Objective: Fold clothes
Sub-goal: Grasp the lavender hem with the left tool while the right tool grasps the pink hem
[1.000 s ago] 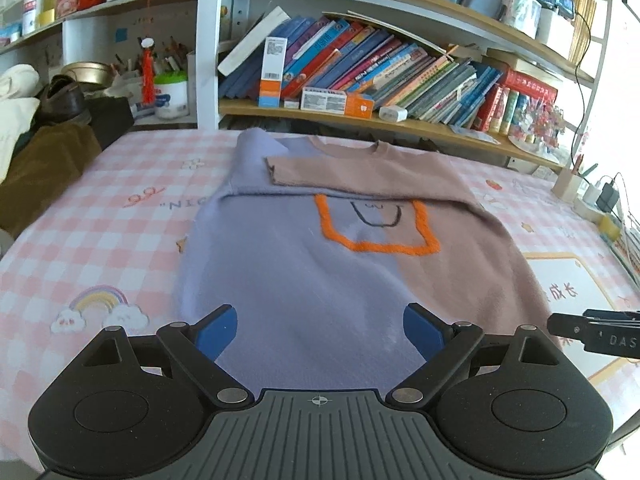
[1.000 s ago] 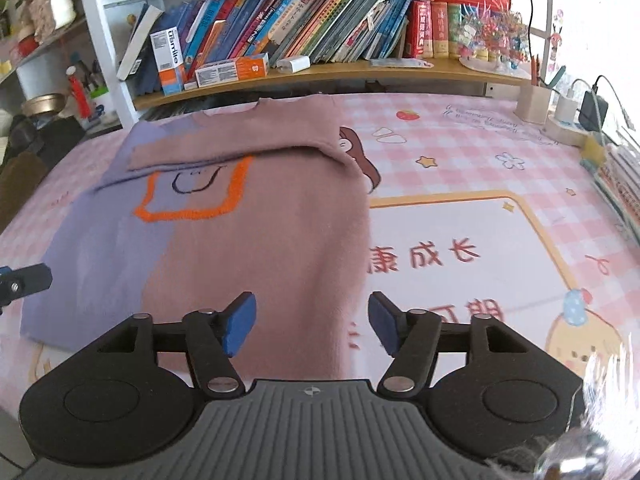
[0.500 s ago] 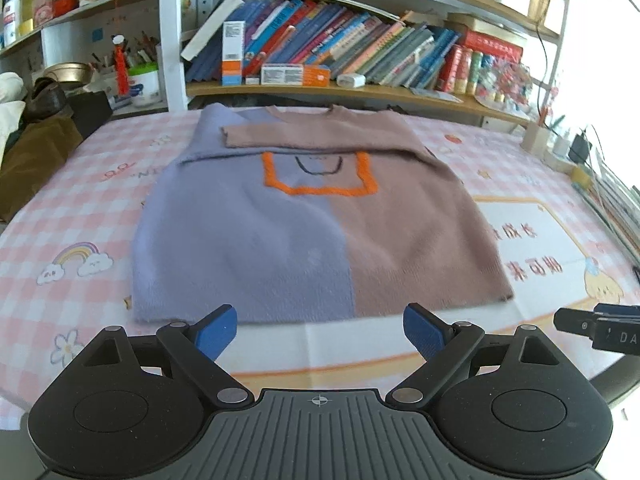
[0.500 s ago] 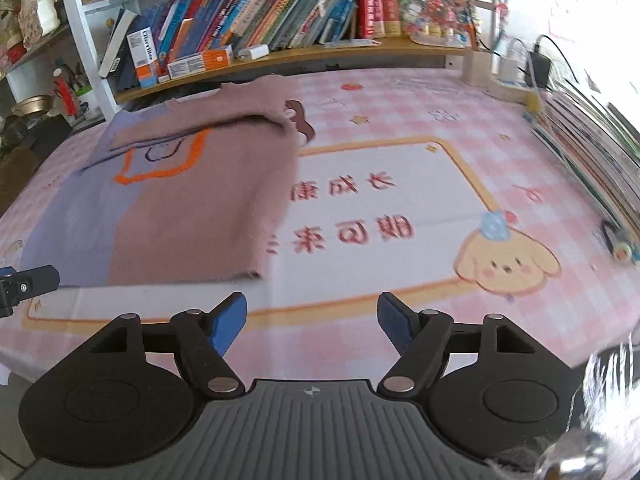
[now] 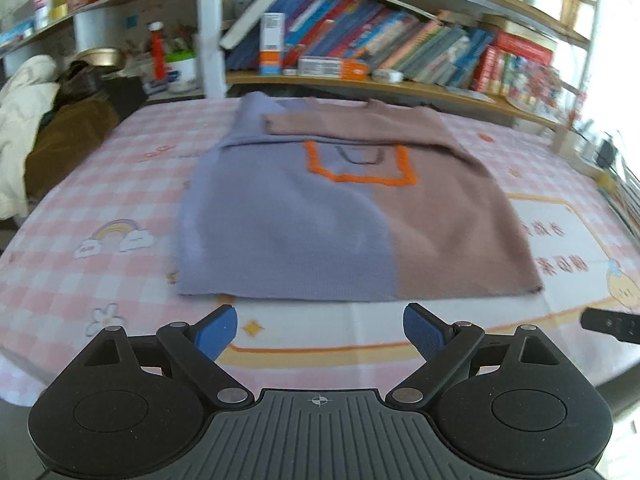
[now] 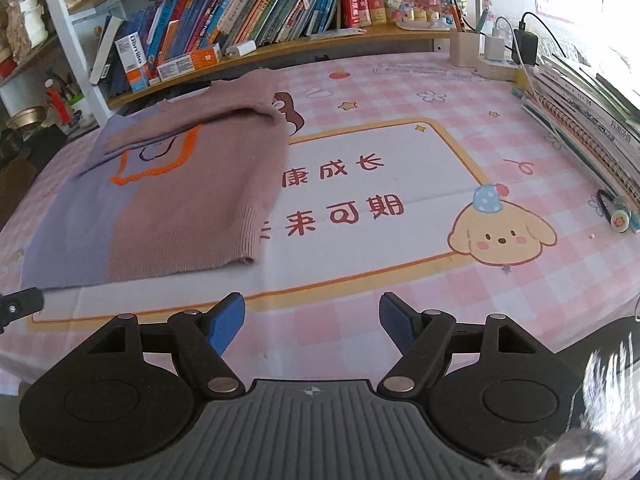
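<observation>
A knit sweater (image 5: pixel 340 216), half lilac and half dusty pink with an orange-outlined pocket, lies flat on the pink checked tablecloth, both sleeves folded across the chest. It also shows in the right wrist view (image 6: pixel 168 196), at the left. My left gripper (image 5: pixel 319 330) is open and empty, just short of the sweater's hem near the table's front edge. My right gripper (image 6: pixel 312 320) is open and empty, over the tablecloth to the right of the hem.
Bookshelves (image 5: pixel 360 52) line the far side of the table. Brown and white clothes (image 5: pixel 48 140) are heaped at the left. Stacked notebooks (image 6: pixel 580 120), a charger strip (image 6: pixel 504 60) and a small stamp (image 6: pixel 618 220) sit at the right edge.
Both grippers have pulled back from over the sweater toward the table's front edge. The sweater lies still with its sleeves folded in. Both jaws stay open.
</observation>
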The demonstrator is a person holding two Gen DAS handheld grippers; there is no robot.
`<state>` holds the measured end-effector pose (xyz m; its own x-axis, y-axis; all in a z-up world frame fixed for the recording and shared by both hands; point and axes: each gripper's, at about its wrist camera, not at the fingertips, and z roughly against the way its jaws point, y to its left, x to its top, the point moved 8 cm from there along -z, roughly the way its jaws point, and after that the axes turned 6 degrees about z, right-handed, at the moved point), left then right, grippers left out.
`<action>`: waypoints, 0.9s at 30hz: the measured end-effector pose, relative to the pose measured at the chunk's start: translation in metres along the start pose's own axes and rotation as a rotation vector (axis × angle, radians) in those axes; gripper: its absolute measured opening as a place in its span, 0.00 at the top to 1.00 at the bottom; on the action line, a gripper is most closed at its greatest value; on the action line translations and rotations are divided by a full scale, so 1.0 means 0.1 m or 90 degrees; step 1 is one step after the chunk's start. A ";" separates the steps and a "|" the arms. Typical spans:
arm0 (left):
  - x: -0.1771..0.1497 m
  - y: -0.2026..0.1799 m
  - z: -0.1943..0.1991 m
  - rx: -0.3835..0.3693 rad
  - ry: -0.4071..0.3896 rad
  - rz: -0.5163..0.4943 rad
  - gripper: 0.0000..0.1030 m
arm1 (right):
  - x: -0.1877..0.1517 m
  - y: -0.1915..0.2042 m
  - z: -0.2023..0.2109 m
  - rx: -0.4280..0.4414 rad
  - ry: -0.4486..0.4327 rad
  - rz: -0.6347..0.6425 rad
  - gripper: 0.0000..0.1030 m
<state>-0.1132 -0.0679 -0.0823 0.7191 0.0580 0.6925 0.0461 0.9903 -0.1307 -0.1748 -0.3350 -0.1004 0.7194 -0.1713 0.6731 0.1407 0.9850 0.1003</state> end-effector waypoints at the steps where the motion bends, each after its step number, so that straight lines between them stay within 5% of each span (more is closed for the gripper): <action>1: 0.02 0.07 -0.03 0.007 0.001 0.011 0.10 | 0.01 0.01 -0.03 0.001 0.003 -0.004 0.29; 20: 0.44 1.06 -0.56 0.084 0.015 0.144 0.11 | 0.52 0.22 -0.60 0.026 0.026 -0.056 0.33; 24: 0.46 1.10 -0.67 0.079 0.025 0.144 0.14 | 0.56 0.24 -0.74 0.017 0.044 -0.062 0.50; 27: 0.48 1.13 -0.74 0.080 0.034 0.146 0.25 | 0.58 0.28 -0.80 0.011 0.046 -0.055 0.60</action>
<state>-0.0225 0.0379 -0.1163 0.7366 0.2792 0.6160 -0.2063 0.9602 -0.1885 -0.0745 -0.3195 -0.1173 0.7527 -0.2561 0.6065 0.1927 0.9666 0.1691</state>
